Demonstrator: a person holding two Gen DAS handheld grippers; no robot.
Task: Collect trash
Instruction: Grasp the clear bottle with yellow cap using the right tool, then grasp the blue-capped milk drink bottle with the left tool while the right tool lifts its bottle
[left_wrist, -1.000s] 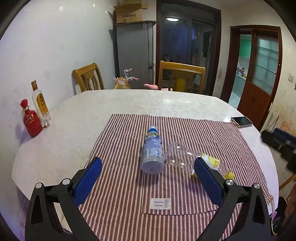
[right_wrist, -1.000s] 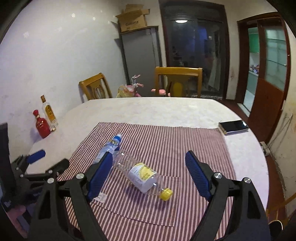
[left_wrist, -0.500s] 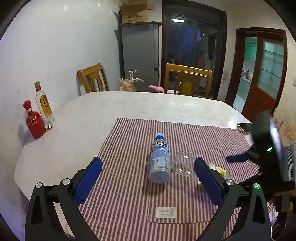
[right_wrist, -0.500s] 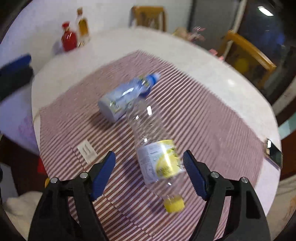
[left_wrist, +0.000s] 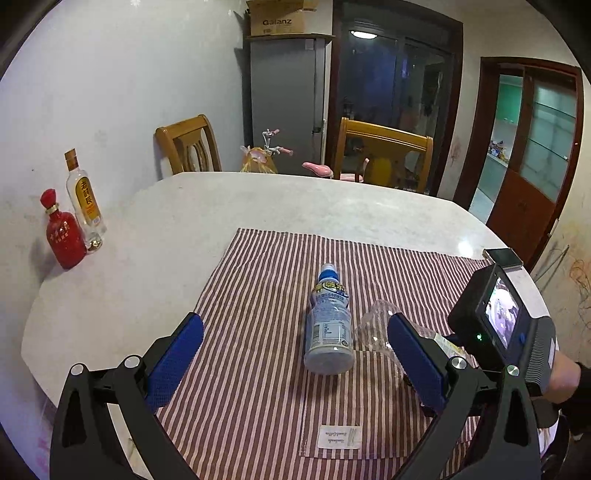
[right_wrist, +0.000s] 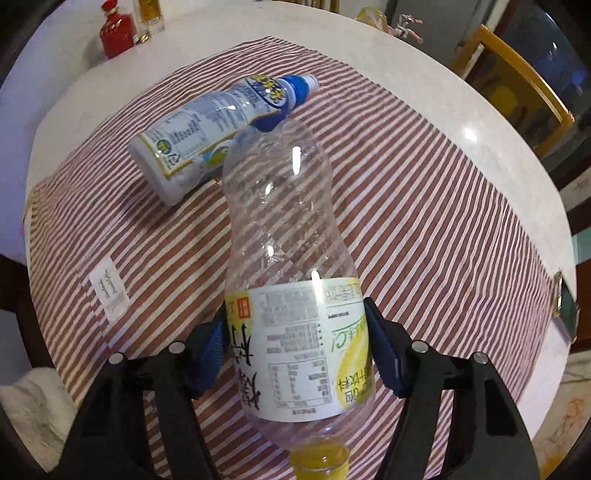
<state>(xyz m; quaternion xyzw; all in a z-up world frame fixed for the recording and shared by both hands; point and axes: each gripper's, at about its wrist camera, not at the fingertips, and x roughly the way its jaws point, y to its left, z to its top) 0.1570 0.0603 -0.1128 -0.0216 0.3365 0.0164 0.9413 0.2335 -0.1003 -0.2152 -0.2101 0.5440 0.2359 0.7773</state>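
Observation:
A clear plastic bottle (right_wrist: 280, 206) with a yellow label and yellow cap (right_wrist: 319, 461) lies on the striped cloth (right_wrist: 424, 221). My right gripper (right_wrist: 295, 321) points steeply down over it. Its jaws are closing, and the blue pads (right_wrist: 380, 343) meet the labelled sides. A white bottle with a blue cap (right_wrist: 207, 125) lies beside it, touching its far end. In the left wrist view my left gripper (left_wrist: 293, 326) hovers open above the near cloth, with the blue-capped bottle (left_wrist: 328, 328) ahead between its fingers. The clear bottle (left_wrist: 373, 325) is partly hidden there behind the right finger.
A red bottle (left_wrist: 64, 240) and a glass liquor bottle (left_wrist: 83, 199) stand at the round table's (left_wrist: 166, 229) left edge by the wall. A phone (left_wrist: 502, 256) lies at the right edge. Two wooden chairs (left_wrist: 188, 147) (left_wrist: 384, 155) stand behind the table.
My right gripper dropped and tipped downward onto the clear bottle, its jaws narrowing around the label. In the left wrist view the scene shifted slightly and the right device came in at the right.

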